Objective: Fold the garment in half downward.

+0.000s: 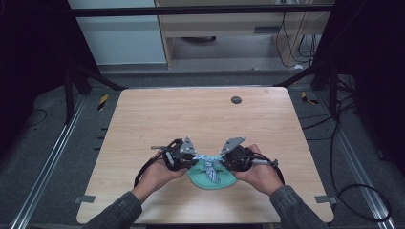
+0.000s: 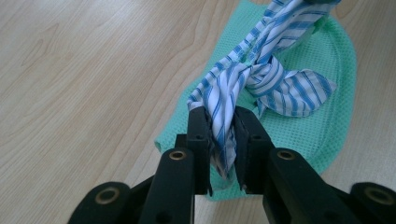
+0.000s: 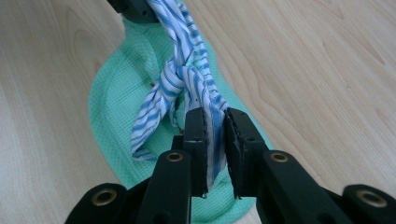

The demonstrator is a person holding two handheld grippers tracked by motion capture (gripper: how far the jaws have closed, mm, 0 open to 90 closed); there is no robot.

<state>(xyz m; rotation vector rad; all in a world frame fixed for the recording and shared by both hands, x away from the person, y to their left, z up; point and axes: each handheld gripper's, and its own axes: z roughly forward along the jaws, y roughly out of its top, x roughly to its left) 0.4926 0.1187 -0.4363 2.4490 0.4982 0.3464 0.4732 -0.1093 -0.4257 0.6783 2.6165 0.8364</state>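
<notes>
High view: both grippers, left (image 1: 192, 161) and right (image 1: 222, 161), are gripping ends of a knotted striped cloth (image 1: 209, 166) over a green cloth (image 1: 203, 179) lying on the bench (image 1: 200, 114).

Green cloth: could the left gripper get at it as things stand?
Probably not yet. The left gripper is shut on the striped cloth, which lies knotted over the green cloth; it would have to let go first.

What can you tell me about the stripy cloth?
The stripy cloth is thin white fabric with blue stripes, twisted like a rope and tied in a knot at its middle. The left gripper pinches one end and the right gripper pinches the other, holding it stretched over the green cloth on the wooden table. Loose tails hang beside the knot.
</notes>
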